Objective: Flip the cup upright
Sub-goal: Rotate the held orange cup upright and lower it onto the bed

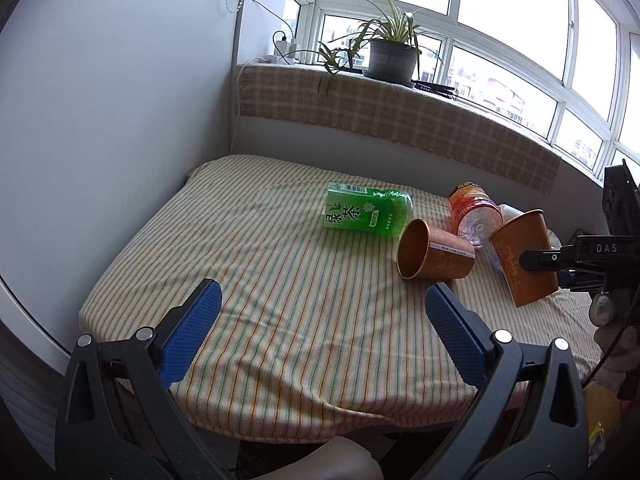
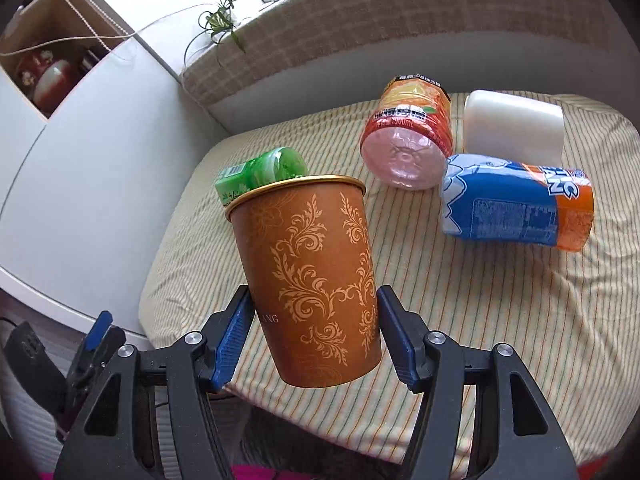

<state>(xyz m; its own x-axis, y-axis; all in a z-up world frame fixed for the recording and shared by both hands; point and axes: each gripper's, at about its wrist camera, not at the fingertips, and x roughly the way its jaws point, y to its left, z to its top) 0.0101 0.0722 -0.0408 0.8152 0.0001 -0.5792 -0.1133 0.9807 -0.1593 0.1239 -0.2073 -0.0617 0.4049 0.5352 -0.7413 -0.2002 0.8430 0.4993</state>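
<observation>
My right gripper (image 2: 316, 332) is shut on a brown paper cup with gold scrollwork (image 2: 308, 276). The cup is mouth up, slightly tilted, held above the striped tablecloth (image 2: 460, 280). The same cup (image 1: 520, 256) shows at the right of the left wrist view, with the right gripper (image 1: 532, 259) on it. A second brown cup (image 1: 434, 250) lies on its side on the cloth, mouth toward me. My left gripper (image 1: 322, 312) is open and empty, low over the near part of the cloth, left of the lying cup.
A green tea bottle (image 1: 366, 212), an orange-label bottle (image 2: 408, 136), a blue and orange bottle (image 2: 516, 204) and a white container (image 2: 514, 126) lie on the cloth. A checked ledge (image 1: 400, 112) with a potted plant (image 1: 390, 56) runs behind. A white cabinet (image 1: 100, 100) stands left.
</observation>
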